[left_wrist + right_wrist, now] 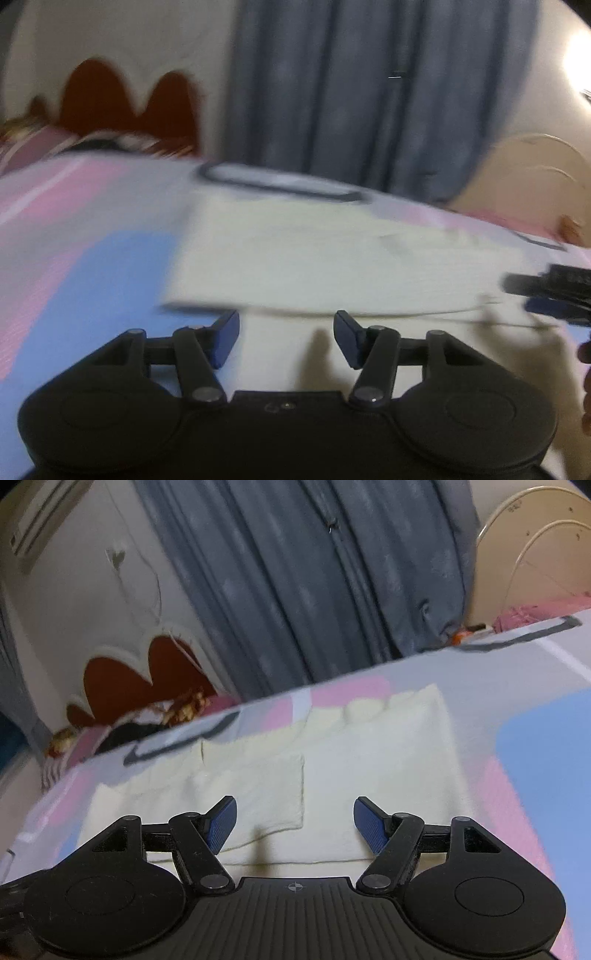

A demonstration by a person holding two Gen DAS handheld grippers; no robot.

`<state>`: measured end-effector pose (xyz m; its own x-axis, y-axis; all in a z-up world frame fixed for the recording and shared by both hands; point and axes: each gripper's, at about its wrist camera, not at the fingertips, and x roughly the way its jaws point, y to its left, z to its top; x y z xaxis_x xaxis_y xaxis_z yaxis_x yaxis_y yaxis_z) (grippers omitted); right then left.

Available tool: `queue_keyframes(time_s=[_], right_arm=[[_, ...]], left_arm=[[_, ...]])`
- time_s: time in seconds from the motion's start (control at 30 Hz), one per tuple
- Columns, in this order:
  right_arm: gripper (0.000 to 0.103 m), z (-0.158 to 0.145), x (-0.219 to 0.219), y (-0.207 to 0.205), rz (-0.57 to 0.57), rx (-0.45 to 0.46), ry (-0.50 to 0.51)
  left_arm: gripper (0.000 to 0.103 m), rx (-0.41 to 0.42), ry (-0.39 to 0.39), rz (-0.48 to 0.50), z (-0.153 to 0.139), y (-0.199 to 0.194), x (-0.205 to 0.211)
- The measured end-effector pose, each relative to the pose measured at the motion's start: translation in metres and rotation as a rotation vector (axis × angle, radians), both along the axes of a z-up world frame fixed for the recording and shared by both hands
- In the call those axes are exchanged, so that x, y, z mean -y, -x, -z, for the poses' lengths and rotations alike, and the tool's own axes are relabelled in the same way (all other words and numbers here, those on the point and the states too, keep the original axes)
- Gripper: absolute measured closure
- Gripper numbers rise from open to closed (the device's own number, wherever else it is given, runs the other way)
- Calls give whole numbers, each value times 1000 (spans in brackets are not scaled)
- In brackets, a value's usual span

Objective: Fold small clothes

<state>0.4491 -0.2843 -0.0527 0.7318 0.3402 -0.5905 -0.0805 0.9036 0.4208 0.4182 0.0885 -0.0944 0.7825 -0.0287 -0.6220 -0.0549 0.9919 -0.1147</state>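
Observation:
A cream small garment (332,258) lies flat on the bed, blurred in the left wrist view. My left gripper (286,325) hovers at its near edge, jaws apart with only cloth below them, nothing gripped. At the right edge of that view my right gripper (554,295) shows as a dark blur over the cloth. In the right wrist view the same garment (369,775) has a flap (258,794) folded onto it. My right gripper (294,812) stands open above the near part of the cloth, holding nothing.
The bed sheet (92,277) has pink, blue and white patches (535,757). A red-brown scalloped headboard (147,679) and striped pillows (37,144) are at the far left. A grey-blue curtain (314,590) hangs behind the bed's far edge.

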Motion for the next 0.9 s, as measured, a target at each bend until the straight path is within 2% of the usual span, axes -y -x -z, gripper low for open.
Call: queue_keyframes(time_s=[0.1,0.13,0.17,0.23,0.27,0.33,0.43,0.5,0.57,0.6,0.73,0.77,0.83,0.9], right_arm=[[35,10,-3,-11,14,-41,-7],[44,10,-6,-14,4,-36,0],[59,10,-10,-17,-15,-36,0],[77,11,-22,-24,-57,-35,24],[86,11,-28,-28,-73,-33,52],[96,8,-35,-33,-104,-16,82],[97,-20,-32,-22,-113,104,92],[97,-46,-15,-8,-59,206,70],[97,-63,11,8,23,287,88],[97,-61,18,9,35,280,107],[97,-28,34,4,12,144,158],[97,-23,35,6,9,140,164],[97,-16,38,9,16,130,165],[97,-12,41,12,27,119,157]], left_arm=[[50,-38,19,-41,10,-5,-23],[50,-41,26,-41,9,-11,-27],[50,-40,28,-36,11,-15,-27],[50,-37,6,-30,13,-23,-24],[50,-37,-4,-29,10,-22,-22],[50,-36,-21,-23,10,-23,-18],[50,-32,-30,-18,6,-21,-19],[49,-26,-32,-15,7,-18,-20],[50,-23,-42,-11,7,-18,-18],[53,-20,-50,-9,7,-18,-17],[64,-13,-62,10,4,-24,-15],[66,-14,-69,18,3,-26,-13],[77,-15,-69,32,2,-29,-11],[80,-22,-58,43,2,-31,-11]])
